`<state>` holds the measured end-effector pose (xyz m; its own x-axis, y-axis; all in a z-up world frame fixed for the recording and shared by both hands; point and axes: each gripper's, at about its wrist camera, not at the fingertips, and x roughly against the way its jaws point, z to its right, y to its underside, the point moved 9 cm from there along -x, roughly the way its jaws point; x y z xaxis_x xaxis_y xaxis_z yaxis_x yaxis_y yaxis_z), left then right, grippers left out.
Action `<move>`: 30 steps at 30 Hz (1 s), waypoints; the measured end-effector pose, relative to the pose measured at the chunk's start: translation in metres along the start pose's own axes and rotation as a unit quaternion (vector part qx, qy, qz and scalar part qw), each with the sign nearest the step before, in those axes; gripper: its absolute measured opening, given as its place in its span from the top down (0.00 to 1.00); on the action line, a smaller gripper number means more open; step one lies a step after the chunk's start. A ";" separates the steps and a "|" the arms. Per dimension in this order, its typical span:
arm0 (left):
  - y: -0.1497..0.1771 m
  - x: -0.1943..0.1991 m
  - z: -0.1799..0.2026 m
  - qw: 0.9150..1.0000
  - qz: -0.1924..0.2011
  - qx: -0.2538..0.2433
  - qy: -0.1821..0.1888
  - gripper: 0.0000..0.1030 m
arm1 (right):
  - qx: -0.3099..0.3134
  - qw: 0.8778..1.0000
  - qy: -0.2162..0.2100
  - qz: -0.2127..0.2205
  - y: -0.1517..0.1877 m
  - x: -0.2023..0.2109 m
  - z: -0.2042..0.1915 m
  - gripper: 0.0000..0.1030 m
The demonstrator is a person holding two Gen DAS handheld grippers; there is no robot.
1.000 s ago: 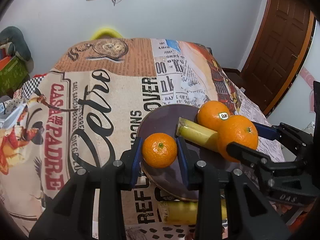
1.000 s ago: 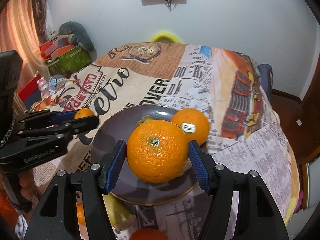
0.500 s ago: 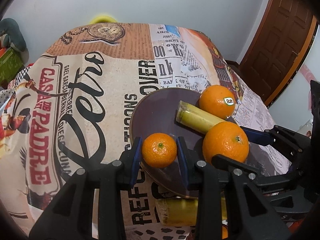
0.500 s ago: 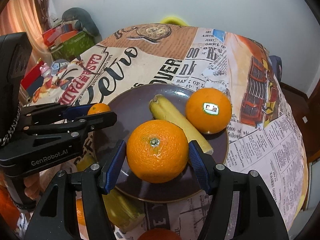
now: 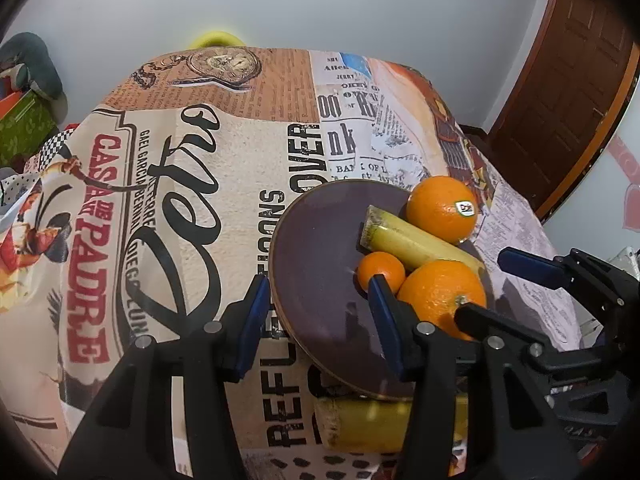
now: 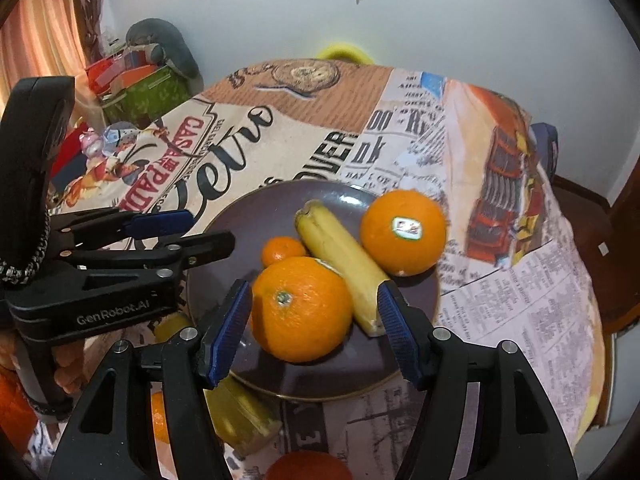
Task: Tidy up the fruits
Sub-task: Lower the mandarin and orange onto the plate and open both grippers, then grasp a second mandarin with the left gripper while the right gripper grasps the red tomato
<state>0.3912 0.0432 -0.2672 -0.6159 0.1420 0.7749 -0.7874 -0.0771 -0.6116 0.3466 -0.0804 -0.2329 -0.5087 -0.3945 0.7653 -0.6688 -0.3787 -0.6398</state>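
Both sets of jaws stand open at this moment. On the left gripper (image 5: 316, 320) the jaws have just been opening, and nothing lies between the blue pads now: the mandarin (image 5: 381, 271) that they held a second ago rests on the dark plate (image 5: 316, 264), beyond the inner finger, touching the banana (image 5: 416, 246) and the large orange (image 5: 442, 298). The right gripper (image 6: 314, 326) straddles that large orange (image 6: 302, 308). A gap shows between each pad and the peel, so the fruit sits on the plate by its own weight and is no longer carried; a second ago it was clamped above the plate.

Plate contents as seen from the right wrist view: mandarin (image 6: 283, 251), large orange, banana (image 6: 342, 268), and a second orange with a label (image 6: 403, 232) at the far rim. The four pieces lie close together on the right half of the plate (image 6: 232, 232).

Judgement: both placements are complete. More fruit remains off the plate on the printed tablecloth (image 5: 192, 208): another banana (image 5: 360, 424) under the near rim, plus orange-coloured fruit at the lower edge of the right wrist view. These are the likely next pick-ups. Withdraw each gripper without nudging the round fruit, which can roll.
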 end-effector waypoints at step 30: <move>0.089 0.073 0.045 0.999 -0.029 -0.029 0.012 0.51 | -0.027 0.999 0.024 -0.013 0.084 0.083 0.008 0.40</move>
<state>0.2750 0.0017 -0.2581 -0.5679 0.1679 0.8058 -0.8184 -0.0112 -0.5745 0.2526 -0.1512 -0.2235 -0.5158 -0.3436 0.7848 -0.7094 -0.3423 -0.6161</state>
